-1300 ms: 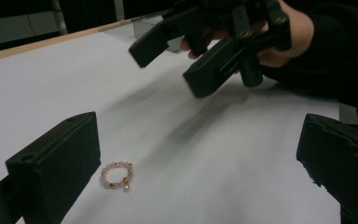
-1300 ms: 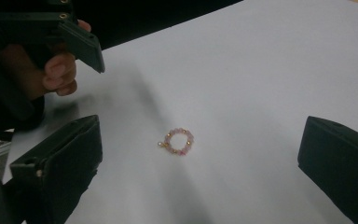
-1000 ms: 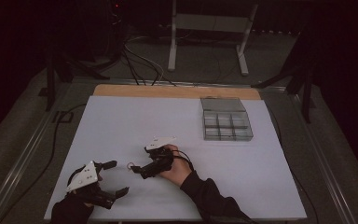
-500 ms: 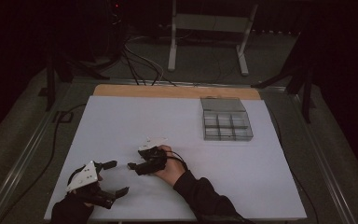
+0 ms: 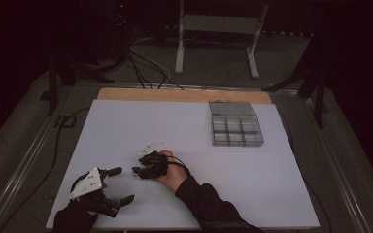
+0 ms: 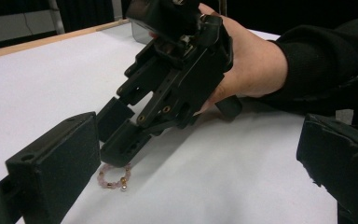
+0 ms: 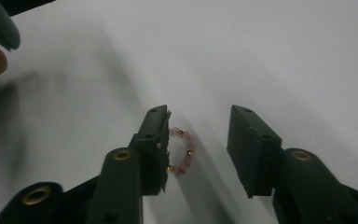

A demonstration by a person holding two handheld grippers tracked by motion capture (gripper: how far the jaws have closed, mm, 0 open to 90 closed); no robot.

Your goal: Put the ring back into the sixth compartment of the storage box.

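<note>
A small ring of pink beads with gold spacers (image 7: 181, 150) lies flat on the white table. My right gripper (image 7: 198, 116) points down over it with the bracelet between its jaws. Those jaws have just been closing; the left pad touches the beads and the right pad stands well apart. In the left gripper view the bracelet (image 6: 114, 176) peeks out under the right gripper (image 6: 117, 140) tips. From above, the right gripper (image 5: 138, 171) is near the table's front middle. My left gripper (image 5: 124, 184) rests open to its left, nothing between its jaws (image 6: 196, 177).
A clear compartment box (image 5: 235, 124) sits at the back right of the white table (image 5: 126, 126). A wooden strip runs along the far edge. Cables and stand legs lie on the floor beyond. The two grippers are close together.
The right gripper has shifted a little left and down toward the table, and its jaws have narrowed around the bead bracelet. The left gripper has stayed put.
</note>
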